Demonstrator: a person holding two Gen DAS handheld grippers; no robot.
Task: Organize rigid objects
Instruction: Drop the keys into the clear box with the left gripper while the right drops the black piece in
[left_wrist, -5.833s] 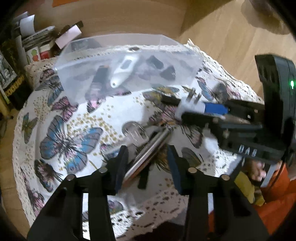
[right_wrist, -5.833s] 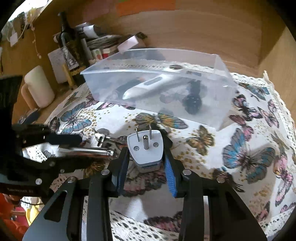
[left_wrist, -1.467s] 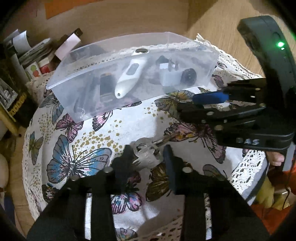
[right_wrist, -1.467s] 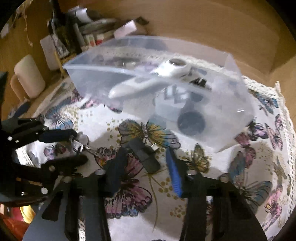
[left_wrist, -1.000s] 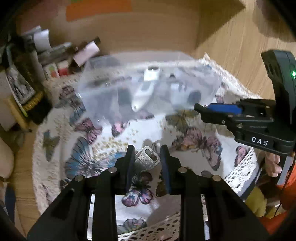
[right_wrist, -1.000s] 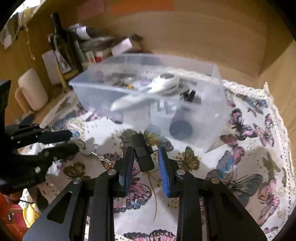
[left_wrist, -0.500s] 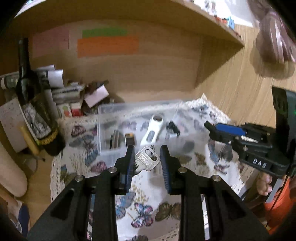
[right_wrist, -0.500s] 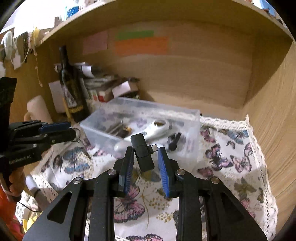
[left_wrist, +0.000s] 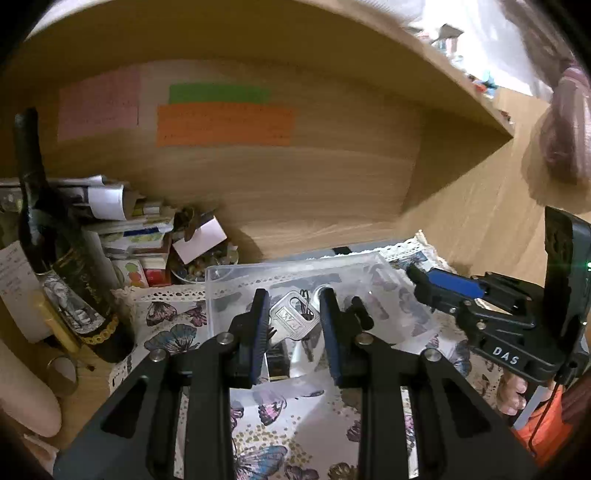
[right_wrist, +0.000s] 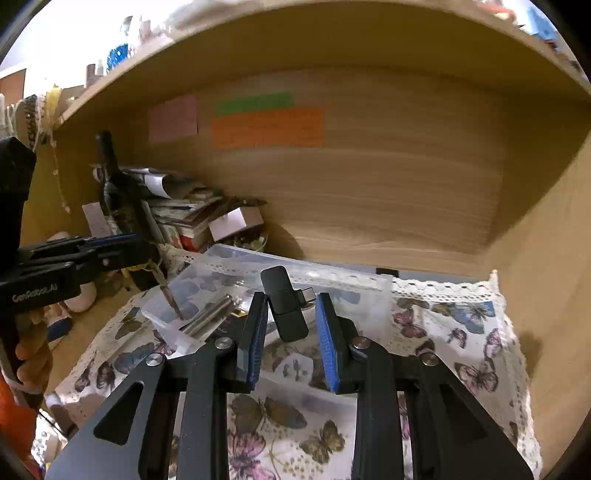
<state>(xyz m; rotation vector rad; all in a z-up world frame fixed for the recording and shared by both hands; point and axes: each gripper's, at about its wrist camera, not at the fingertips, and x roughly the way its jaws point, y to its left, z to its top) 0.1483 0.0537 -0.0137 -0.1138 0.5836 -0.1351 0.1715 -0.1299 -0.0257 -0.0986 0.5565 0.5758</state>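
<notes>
Black dongle (right_wrist: 284, 306) stands roughly upright, connector pointing right.

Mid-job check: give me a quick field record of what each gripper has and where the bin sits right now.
left gripper: shut on key, raised above the bin
key: silver, with a ring through its head
right gripper: shut on black adapter, raised in front of the bin
black adapter: upright, with a connector sticking out to the right
clear plastic bin: on the butterfly cloth; metal cylinder inside
surroundings: dark bottle left of the bin, beside stacked papers
</notes>
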